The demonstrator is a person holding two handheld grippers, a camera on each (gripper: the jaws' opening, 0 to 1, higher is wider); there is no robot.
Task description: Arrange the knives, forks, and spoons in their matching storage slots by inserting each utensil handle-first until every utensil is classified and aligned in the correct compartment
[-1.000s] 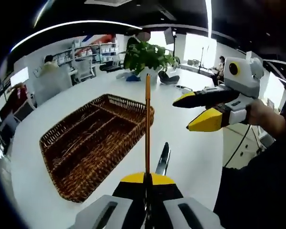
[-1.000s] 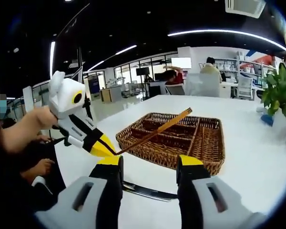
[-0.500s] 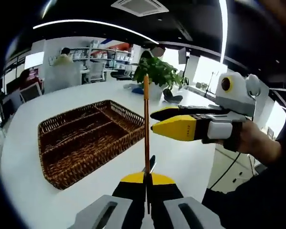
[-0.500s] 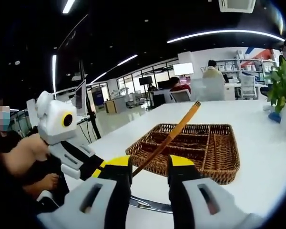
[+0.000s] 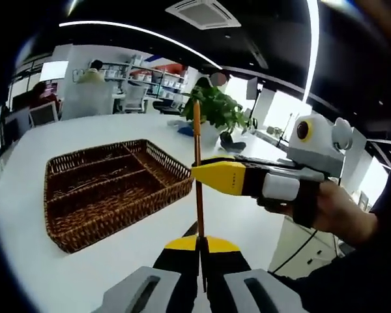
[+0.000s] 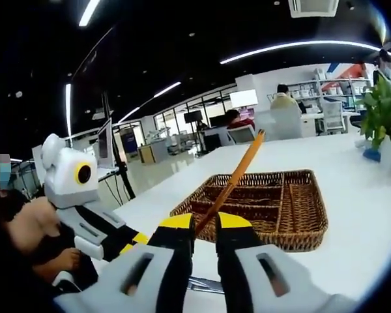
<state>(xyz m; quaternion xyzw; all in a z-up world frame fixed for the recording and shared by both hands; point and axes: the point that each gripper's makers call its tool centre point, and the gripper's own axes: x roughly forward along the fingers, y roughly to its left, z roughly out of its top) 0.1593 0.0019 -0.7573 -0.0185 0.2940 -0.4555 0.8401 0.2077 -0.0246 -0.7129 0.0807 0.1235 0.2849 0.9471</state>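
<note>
Left gripper [image 5: 201,244]: mine, jaws together, clamped on the base of a thin orange-handled utensil [image 5: 198,176]. Handle points up and away from me. Business end is hidden in the jaws, so I can't say whether it's a knife, fork or spoon.

Right gripper [image 6: 205,225]: jaws nearly closed around the same handle, partway up. In the left gripper view its yellow tip sits right on the handle. I can't tell if it's pinching yet or just bracketing. Reads as a hand-over or regrip so the handle can lead into the slot.

Tray [image 5: 104,189]: brown wicker, several long compartments, on the desk to the left of the held utensil in the left gripper view. From here the slots look empty; nothing metal visible in them.

Other utensil [image 6: 205,285]: a dark metal piece lies flat on the desk just under my right gripper, well short of the tray.

Progress: early, I judge. Nothing sorted that I can see; one utensil in the air, at least one more waiting on the desk.

Desk [image 5: 85,267]: big, white, glossy, curved edge. Potted plant [image 5: 215,111] beyond the tray.

Room: open office, dark ceiling with light strips, shelves, monitors, people seated at far desks.
</note>
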